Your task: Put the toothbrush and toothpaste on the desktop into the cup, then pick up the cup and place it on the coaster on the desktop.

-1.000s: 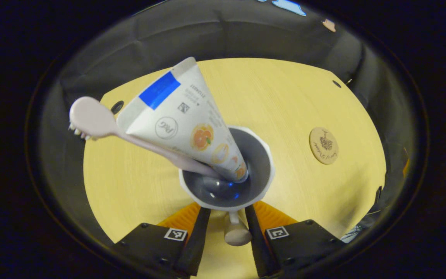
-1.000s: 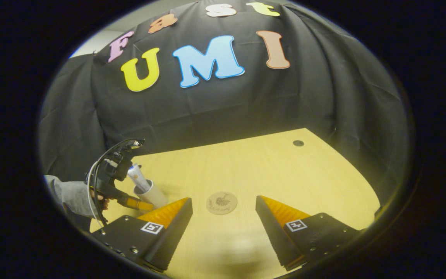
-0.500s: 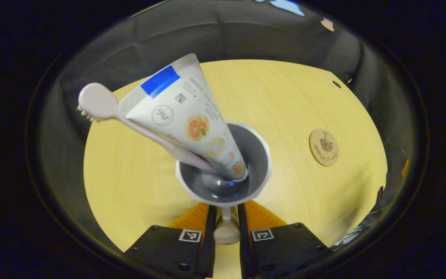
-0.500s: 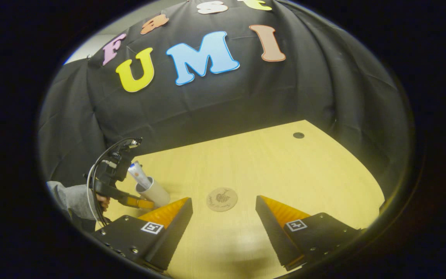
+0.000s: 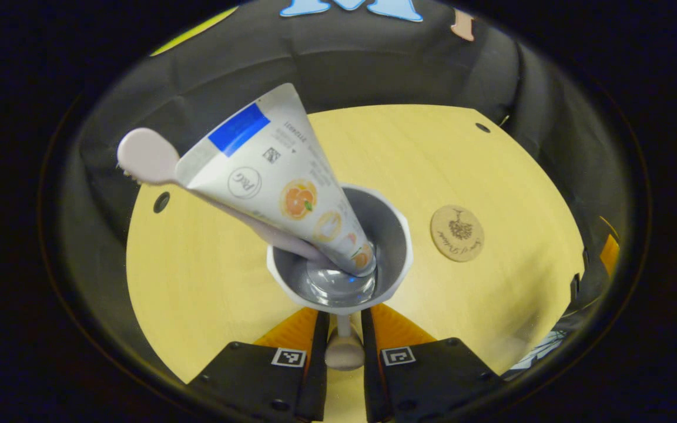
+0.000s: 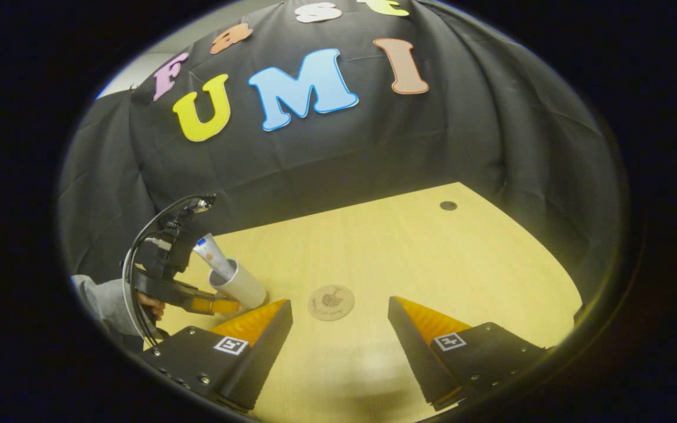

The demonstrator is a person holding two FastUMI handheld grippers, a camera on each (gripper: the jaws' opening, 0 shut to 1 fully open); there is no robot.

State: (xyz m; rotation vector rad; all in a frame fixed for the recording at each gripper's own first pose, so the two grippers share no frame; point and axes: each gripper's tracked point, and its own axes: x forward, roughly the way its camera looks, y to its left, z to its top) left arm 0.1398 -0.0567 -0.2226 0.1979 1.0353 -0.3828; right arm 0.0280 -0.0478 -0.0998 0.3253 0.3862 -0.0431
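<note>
Worktop (image 5: 209,282): pale wood-grain laminate, smooth, low sheen. Cup (image 5: 397,235): smooth plastic-looking wall, grey glossy inside with bright reflections at the bottom; knobbed handle, matt and smooth. Toothpaste (image 5: 274,176): soft printed tube, satin finish, flat crimped end. Toothbrush (image 5: 141,155): matt pale plastic head and neck, short bristles just visible under the head. Coaster (image 5: 457,232): light wood-coloured disc, matt, with dark mark on top. Booth wall (image 6: 462,147): matt cloth, creased and folded. Right gripper (image 6: 339,329): ridged finger faces, matt hard bodies. Sleeve (image 6: 94,296): soft knit-like cloth.
</note>
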